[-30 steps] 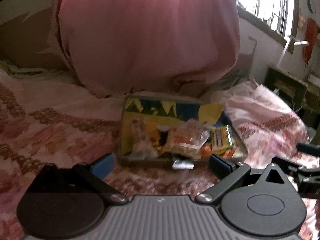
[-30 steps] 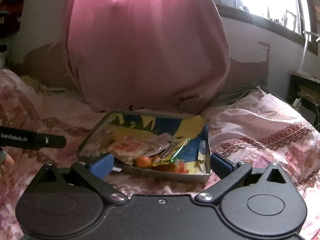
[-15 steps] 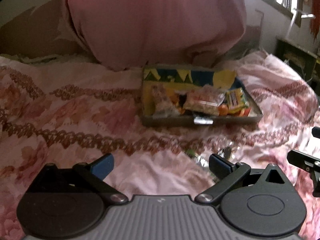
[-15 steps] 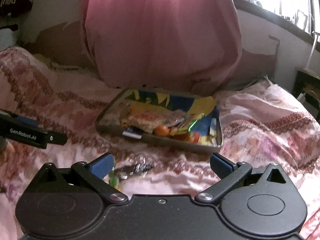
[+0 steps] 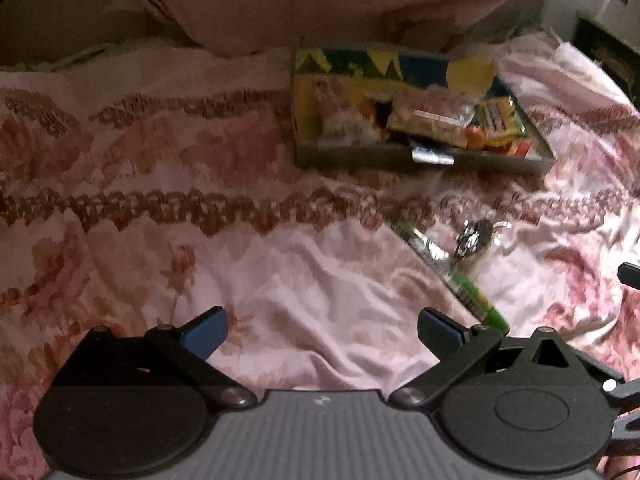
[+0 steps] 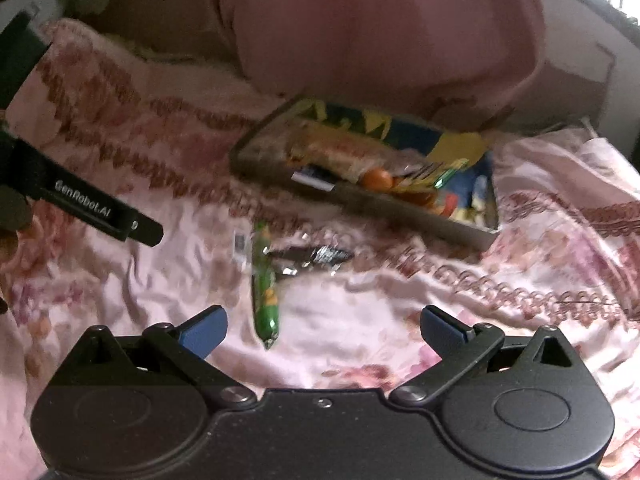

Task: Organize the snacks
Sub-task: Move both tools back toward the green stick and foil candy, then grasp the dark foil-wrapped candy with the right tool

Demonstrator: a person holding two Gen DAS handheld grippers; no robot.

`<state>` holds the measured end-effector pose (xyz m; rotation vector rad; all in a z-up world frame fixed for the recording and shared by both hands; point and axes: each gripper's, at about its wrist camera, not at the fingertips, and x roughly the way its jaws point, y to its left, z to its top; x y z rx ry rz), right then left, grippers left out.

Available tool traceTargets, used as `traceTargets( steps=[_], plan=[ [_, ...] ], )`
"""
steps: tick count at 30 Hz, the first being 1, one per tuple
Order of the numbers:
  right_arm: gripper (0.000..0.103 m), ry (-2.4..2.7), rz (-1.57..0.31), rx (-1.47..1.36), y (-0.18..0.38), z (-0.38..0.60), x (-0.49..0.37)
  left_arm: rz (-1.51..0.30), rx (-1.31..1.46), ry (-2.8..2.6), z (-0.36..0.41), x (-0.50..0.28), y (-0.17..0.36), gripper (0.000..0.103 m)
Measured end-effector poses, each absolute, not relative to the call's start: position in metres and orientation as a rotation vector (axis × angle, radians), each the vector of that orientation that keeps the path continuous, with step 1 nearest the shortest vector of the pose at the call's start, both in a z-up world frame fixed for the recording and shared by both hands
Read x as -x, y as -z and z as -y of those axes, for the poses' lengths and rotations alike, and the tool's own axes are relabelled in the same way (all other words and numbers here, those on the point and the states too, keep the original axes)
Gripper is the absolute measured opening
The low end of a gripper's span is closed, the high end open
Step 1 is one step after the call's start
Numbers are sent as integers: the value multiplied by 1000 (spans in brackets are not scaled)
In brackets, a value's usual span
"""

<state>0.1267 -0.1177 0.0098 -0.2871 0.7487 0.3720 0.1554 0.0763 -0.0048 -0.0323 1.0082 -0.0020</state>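
Jaws wide on both grippers, left gripper and right gripper, nothing held.
Green snack stick and silver wrapper lie on the bed just ahead of right jaws, left of centre; snack tray further ahead, well apart.

Right tool: black housing, blue fingertips, silver pivot screws. Left tool: ribbed grey body, black discs, white "GenRobot.AI" lettering.
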Motion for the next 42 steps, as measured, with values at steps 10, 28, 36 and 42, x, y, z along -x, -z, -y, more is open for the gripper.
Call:
traceTargets(
  steps=[10,28,36,42],
  plan=[
    [102,-444,-803,356,13,95,-133,-1044,-7,19,-70,-164,12,103],
    [102,-470,-777,470,18,127,-194,-1073,-79,145,-39,-180,30,103],
    [101,-599,-767,553,30,122,-227,-1062,-48,266,-21,-185,36,103],
    [98,-773,-747,650,38,108,-245,-1068,23,320,-20,-189,39,103]
  ],
)
